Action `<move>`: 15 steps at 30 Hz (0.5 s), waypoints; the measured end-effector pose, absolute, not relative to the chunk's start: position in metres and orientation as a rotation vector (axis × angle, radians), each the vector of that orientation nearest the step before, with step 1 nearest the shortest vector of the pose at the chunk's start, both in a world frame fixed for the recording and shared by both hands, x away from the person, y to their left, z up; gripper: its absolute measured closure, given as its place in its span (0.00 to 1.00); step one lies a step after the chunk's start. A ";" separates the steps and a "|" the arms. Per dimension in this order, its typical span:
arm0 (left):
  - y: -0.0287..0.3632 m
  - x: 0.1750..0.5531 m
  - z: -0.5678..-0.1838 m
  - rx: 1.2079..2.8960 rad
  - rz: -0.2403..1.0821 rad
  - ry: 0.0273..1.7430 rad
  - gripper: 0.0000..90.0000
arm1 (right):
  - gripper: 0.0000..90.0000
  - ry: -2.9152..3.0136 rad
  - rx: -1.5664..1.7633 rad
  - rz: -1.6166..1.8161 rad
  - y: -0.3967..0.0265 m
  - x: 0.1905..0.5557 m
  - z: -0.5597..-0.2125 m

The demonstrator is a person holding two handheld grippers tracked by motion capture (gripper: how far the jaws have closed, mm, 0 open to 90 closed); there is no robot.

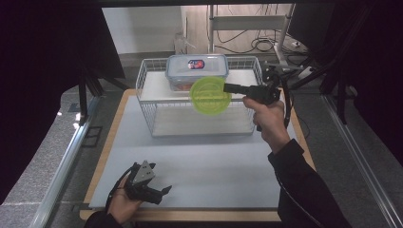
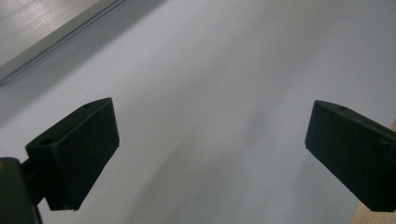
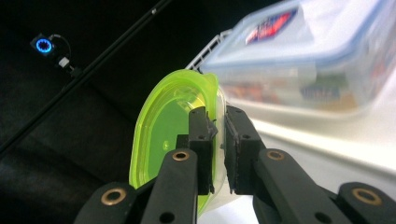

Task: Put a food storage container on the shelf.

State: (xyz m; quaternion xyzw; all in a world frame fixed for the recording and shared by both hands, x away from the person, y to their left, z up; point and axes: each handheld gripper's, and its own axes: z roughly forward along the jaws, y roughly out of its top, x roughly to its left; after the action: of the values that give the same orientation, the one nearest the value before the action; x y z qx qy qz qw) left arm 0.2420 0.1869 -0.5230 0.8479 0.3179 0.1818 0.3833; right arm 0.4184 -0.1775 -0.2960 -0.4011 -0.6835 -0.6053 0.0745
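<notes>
One green lid (image 1: 210, 95) is clamped edge-on in the right gripper (image 1: 231, 88), raised beside the wire rack (image 1: 147, 90). Its placing seems unfinished. Left gripper (image 1: 161, 192) gapes wide over the bench (image 1: 214, 166), idle.

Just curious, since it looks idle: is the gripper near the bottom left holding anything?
No. The left gripper has its jaws spread wide apart over the bare white table surface, with nothing between them.

The green lid (image 3: 175, 140) is cut off at the right gripper view's bottom edge; the clear food box (image 3: 308, 60) behind is blurred, its label and contents unreadable.
</notes>
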 end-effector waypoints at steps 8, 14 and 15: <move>0.187 0.242 -0.523 2.155 0.459 0.812 0.03 | 0.92 -2.054 -1.257 -1.865 -0.169 0.440 -0.266; 0.187 0.242 -0.523 2.155 0.447 0.809 0.03 | 0.92 -2.049 -1.308 -1.891 -0.158 0.460 -0.250; 0.187 0.242 -0.524 2.156 0.445 0.807 0.03 | 0.92 -2.047 -1.318 -1.892 -0.156 0.463 -0.248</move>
State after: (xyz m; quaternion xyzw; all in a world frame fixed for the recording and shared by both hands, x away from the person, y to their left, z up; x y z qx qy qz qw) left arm 0.2425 0.1866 -0.5235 0.8475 0.3173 0.1750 0.3878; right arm 0.4629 -0.1556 -0.2483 -0.4274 -0.6636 -0.6133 0.0292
